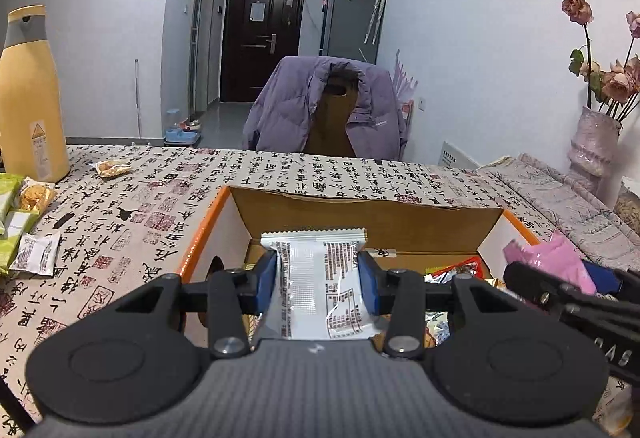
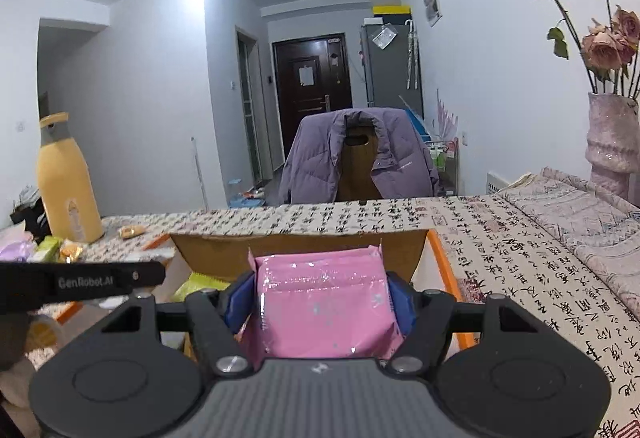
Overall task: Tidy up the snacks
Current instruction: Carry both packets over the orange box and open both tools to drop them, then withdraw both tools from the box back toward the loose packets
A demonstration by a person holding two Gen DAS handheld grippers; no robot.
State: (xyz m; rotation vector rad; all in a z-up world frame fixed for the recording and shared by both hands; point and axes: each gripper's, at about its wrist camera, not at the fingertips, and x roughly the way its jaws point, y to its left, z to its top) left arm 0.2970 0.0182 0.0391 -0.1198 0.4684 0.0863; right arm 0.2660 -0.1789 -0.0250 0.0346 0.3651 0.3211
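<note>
My left gripper (image 1: 318, 282) is shut on a white snack packet (image 1: 320, 290) with printed text and holds it over the open cardboard box (image 1: 360, 208) with orange edges. My right gripper (image 2: 320, 298) is shut on a pink snack packet (image 2: 320, 310) and holds it over the same box (image 2: 296, 248). The pink packet (image 1: 552, 258) and the right gripper also show at the right of the left wrist view. Several snack packets (image 1: 456, 272) lie inside the box. Loose packets (image 1: 114, 169) lie on the tablecloth at the left.
A yellow bottle (image 1: 30, 94) stands at the table's far left. A pink vase with dried roses (image 1: 592, 142) stands at the far right. A chair with a purple jacket (image 1: 324, 106) stands behind the table. The patterned tablecloth (image 1: 132, 214) covers the table.
</note>
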